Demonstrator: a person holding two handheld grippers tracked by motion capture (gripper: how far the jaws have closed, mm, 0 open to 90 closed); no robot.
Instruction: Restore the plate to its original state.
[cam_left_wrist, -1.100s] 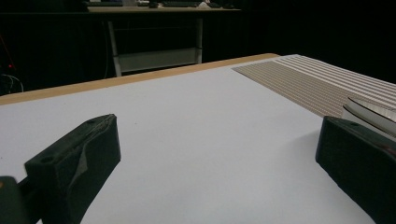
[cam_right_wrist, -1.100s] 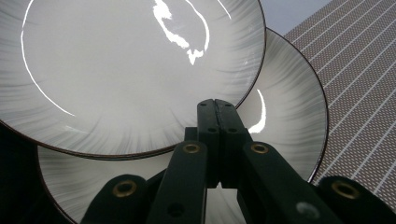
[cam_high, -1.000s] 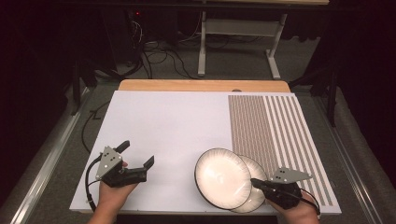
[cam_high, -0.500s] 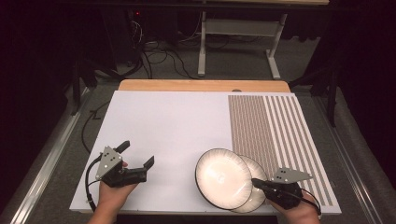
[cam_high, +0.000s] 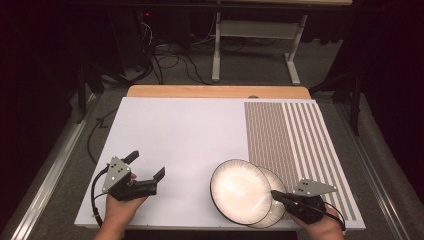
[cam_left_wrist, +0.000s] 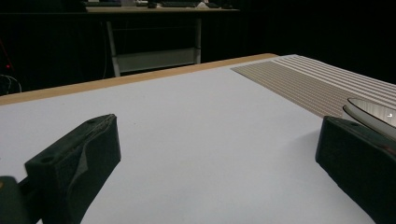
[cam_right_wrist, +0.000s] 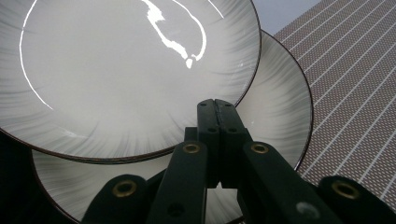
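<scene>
Two white plates with dark rims overlap near the table's front right. The upper plate (cam_high: 240, 190) (cam_right_wrist: 126, 70) leans on the lower plate (cam_high: 274, 180) (cam_right_wrist: 275, 102). My right gripper (cam_high: 274, 194) (cam_right_wrist: 217, 105) is shut, jaws pressed together with nothing seen between them. Its tips lie over the lower plate, right at the upper plate's rim. At the front left, my left gripper (cam_high: 146, 165) (cam_left_wrist: 215, 163) rests low over the white board with its jaws wide open and nothing between them. A plate rim (cam_left_wrist: 373, 109) peeks past its right jaw.
The white board (cam_high: 185, 135) covers most of the table, with a brown striped mat (cam_high: 290, 135) on its right part. A wooden strip (cam_high: 215, 91) runs along the far edge. Beyond it stand a metal table frame (cam_high: 255, 45) and floor cables (cam_high: 170, 55).
</scene>
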